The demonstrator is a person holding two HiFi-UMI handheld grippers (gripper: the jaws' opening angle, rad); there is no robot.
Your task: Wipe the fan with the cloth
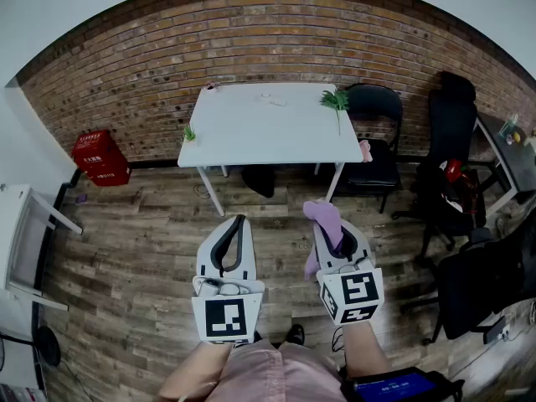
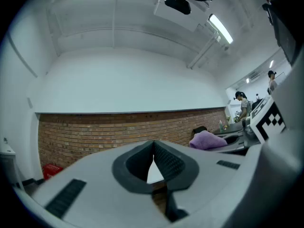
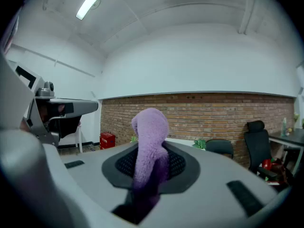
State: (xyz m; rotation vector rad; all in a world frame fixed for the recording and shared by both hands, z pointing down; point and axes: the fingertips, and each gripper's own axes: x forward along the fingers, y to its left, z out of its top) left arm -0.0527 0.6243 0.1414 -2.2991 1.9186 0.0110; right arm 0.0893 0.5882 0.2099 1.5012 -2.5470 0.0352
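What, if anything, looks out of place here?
Nothing looks spilled or damaged. One oddity: the right gripper is shut on the purple cloth, but no fan can be made out in any view. The left gripper is shut and empty. A small pink item lies at the black chair's seat edge, beside the white table.

You are standing in an office-like workroom: a white table (image 1: 268,128) stands before a long brick wall (image 1: 251,32), with a black chair (image 1: 374,124) beside it. To your right a swivel office chair (image 1: 452,132) stands by a dark desk (image 1: 511,166). Plank flooring (image 1: 134,249) underfoot and a strip light (image 3: 89,3) on the plain white ceiling fit that reading.
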